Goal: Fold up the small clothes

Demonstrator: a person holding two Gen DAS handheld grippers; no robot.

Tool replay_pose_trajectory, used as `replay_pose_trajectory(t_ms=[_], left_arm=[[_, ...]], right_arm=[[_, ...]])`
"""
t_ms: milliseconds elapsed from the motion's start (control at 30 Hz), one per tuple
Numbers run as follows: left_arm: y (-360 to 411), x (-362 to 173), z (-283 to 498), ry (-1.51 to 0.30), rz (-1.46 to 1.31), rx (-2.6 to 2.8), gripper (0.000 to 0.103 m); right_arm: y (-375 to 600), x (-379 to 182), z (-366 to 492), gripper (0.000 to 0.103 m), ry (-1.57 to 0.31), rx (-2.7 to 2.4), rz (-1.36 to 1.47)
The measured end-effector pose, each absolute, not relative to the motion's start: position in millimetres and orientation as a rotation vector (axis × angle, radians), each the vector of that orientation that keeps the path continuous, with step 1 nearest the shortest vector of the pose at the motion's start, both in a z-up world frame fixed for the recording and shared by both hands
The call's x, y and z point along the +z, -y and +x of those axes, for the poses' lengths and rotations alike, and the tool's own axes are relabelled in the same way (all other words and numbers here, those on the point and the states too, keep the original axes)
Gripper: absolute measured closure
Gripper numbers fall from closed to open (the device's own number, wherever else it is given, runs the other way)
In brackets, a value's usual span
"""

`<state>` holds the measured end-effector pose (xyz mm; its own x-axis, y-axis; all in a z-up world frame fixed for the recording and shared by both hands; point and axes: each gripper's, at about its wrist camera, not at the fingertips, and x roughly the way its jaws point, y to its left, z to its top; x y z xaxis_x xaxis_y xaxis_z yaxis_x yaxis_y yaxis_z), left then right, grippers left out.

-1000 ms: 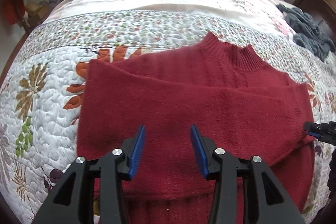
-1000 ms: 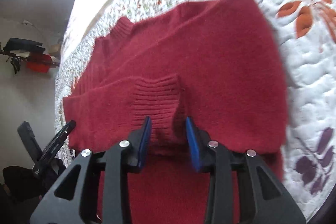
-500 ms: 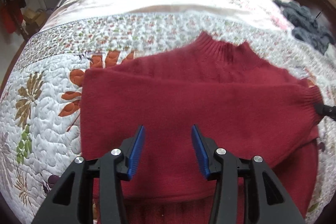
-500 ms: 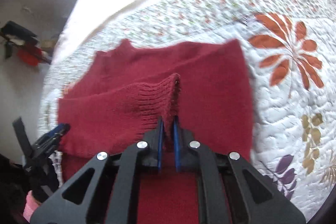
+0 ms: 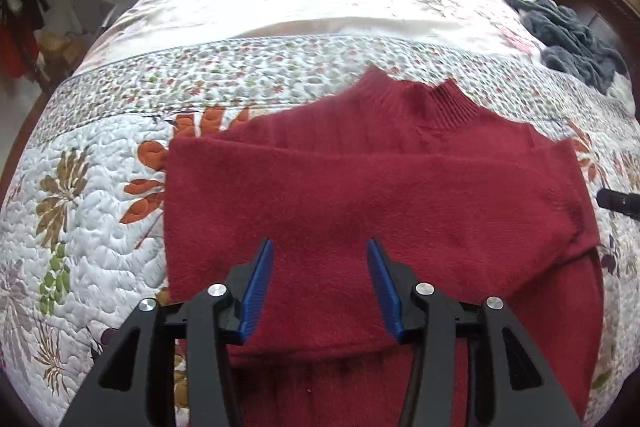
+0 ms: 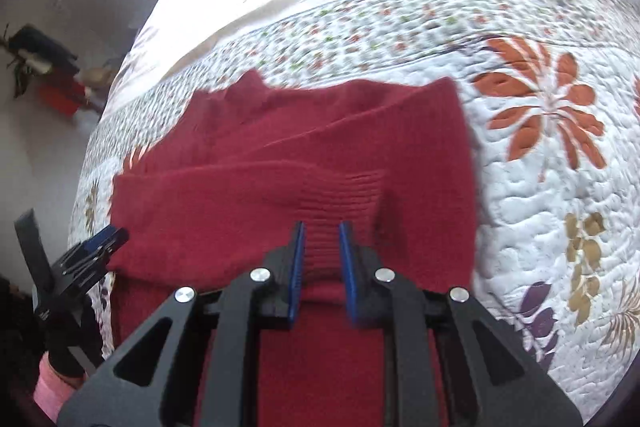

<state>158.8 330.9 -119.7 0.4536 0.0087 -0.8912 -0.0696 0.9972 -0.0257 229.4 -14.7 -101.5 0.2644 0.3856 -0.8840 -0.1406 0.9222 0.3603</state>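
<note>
Two grippers: both black with blue fingers, held over a bed.
Sweater: a dark red knit sweater (image 5: 360, 187) lies flat on the bed's quilt (image 5: 80, 227), collar pointing away towards the pillows, one sleeve folded across the chest.
Left gripper (image 5: 320, 275): hovers above the sweater's lower body, fingers spread wide, gripping nothing.
Right gripper (image 6: 322, 255): sits at the ribbed cuff (image 6: 340, 195) of the folded sleeve; its fingers stand a narrow gap apart with the cuff fabric running between them. Whether they pinch the cloth or only straddle it, I cannot tell.
Quilt: white, stitched, printed with orange, olive and purple leaves.
Grey clothing (image 5: 576, 43): a crumpled heap at the far right corner of the bed, well apart from the sweater.
Person: a dark glove with a pink sleeve (image 6: 52, 387) shows low in the right wrist view.
</note>
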Motion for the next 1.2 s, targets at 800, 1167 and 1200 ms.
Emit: replay_pose_trajectory(t_ms=[800,1167,1200], left_arm=[[-329,-120,30,-1.162,-0.059,0.113,0.05],[-336,-141,-86,-1.224,-0.097,0.179,0.05],[-335,-142,-94,-1.224,-0.093,0.182,0.05]], right_arm=[[32,-121,98,0.08,-1.348,0.368,0.229],[55,-150,-32,0.077,-1.429,0.312,0.221],[56,-152,-37,0.077,-1.435,0.31,0.215]])
